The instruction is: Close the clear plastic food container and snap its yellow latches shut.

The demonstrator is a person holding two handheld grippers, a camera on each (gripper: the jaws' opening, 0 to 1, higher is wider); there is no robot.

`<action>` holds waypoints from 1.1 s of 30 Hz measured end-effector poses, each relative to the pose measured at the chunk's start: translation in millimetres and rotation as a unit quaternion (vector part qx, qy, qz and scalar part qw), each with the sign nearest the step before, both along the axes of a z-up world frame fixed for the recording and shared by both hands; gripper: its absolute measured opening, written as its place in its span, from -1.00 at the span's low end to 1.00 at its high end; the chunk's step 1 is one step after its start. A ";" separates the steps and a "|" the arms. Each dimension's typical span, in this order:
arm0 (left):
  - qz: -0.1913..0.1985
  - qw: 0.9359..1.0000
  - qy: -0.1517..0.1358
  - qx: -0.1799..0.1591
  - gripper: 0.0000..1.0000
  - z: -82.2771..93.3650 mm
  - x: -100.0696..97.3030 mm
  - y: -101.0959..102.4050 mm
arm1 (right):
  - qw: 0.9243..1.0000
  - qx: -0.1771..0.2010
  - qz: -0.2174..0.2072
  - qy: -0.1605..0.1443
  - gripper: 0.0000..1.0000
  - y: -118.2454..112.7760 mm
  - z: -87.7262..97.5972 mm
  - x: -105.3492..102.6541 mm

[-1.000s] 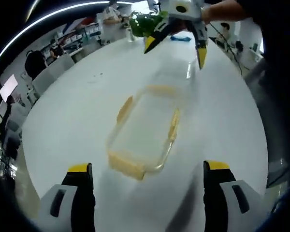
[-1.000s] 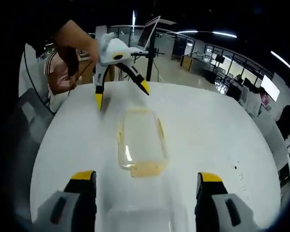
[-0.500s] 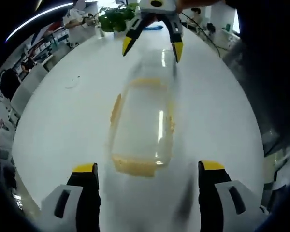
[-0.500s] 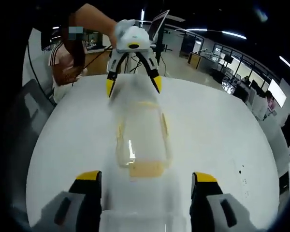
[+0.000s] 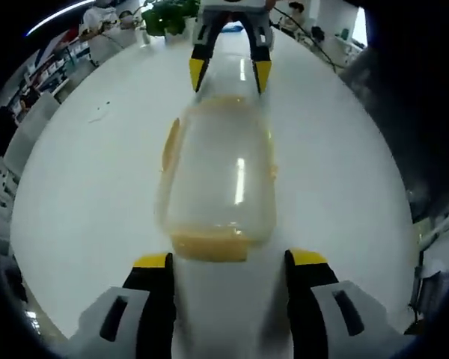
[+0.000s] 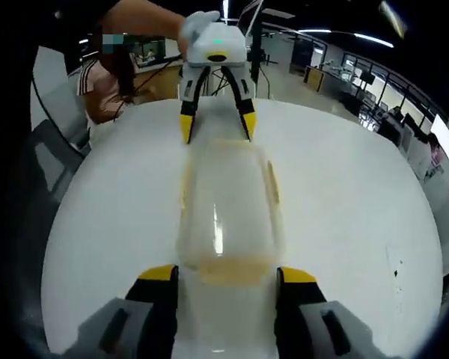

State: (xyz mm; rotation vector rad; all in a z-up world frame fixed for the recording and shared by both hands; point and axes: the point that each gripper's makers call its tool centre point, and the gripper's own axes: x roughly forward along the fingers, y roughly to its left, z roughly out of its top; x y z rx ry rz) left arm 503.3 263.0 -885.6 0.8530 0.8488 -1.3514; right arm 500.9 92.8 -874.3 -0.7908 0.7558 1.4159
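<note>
Left gripper (image 5: 228, 262): jaws apart, flanking the near end latch.
Container (image 5: 218, 179): clear, lengthwise on the white table (image 5: 82, 187) between the two grippers; yellow latches (image 5: 170, 143) along its sides and ends.
Right gripper (image 6: 228, 277): jaws spread, straddling the opposite end; seen from the left gripper view beyond the far end.

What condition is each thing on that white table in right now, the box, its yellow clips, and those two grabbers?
Clear plastic container: lying on the white table, lid on.
Yellow latches: blurred, cannot tell whether snapped.
Left gripper: open, jaws either side of the container's near end.
Right gripper: open, jaws flanking the opposite end.
</note>
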 end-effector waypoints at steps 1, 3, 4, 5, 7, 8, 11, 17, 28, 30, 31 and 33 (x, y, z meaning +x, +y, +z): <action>0.012 1.000 0.014 -0.011 0.17 1.1 -1.7 -2.0 | 1.000 -0.012 0.002 0.001 0.01 -1.4 -3.8 0.2; 0.015 1.000 0.007 -0.010 0.19 1.5 4.1 -1.6 | 0.999 -0.034 -0.001 -0.005 0.00 -3.4 -10.2 4.0; 0.015 1.000 0.007 -0.010 0.17 3.2 5.4 -1.4 | 0.999 -0.036 0.001 -0.009 -0.04 -2.5 -10.5 5.1; 0.010 1.000 0.008 -0.010 0.15 3.2 4.3 -1.9 | 0.999 -0.035 0.004 -0.007 -0.10 -1.1 -10.0 4.4; 0.004 1.000 0.007 -0.014 0.09 3.6 4.1 -4.0 | 0.999 -0.037 0.003 -0.002 -0.23 0.3 -9.8 4.7; 0.003 1.000 0.007 -0.018 0.03 4.5 5.5 -5.9 | 0.999 -0.040 0.008 0.002 -0.25 0.1 -10.8 3.8; -0.004 1.000 0.009 -0.017 -0.27 7.6 11.0 -9.9 | 0.999 -0.034 0.015 0.012 -0.25 3.7 -13.5 2.6; -0.028 0.999 0.001 0.014 -0.27 8.2 9.4 -10.3 | 0.999 -0.043 0.003 0.014 -0.26 4.5 -13.0 5.1; 0.011 1.000 0.014 0.006 -0.26 7.4 8.8 -6.7 | 0.998 -0.062 0.024 0.003 -0.28 4.8 -13.7 7.1; 0.008 1.000 0.015 0.000 -0.28 7.4 10.5 -4.7 | 0.998 -0.052 0.022 0.009 -0.29 4.1 -13.8 9.8; 0.014 1.000 0.019 -0.002 -0.28 7.1 10.9 -5.5 | 0.998 -0.050 0.023 0.008 -0.29 3.9 -13.7 10.3; 0.021 0.999 0.026 0.002 -0.29 7.4 8.5 -7.8 | 0.998 -0.056 0.030 -0.007 -0.29 3.2 -12.9 13.5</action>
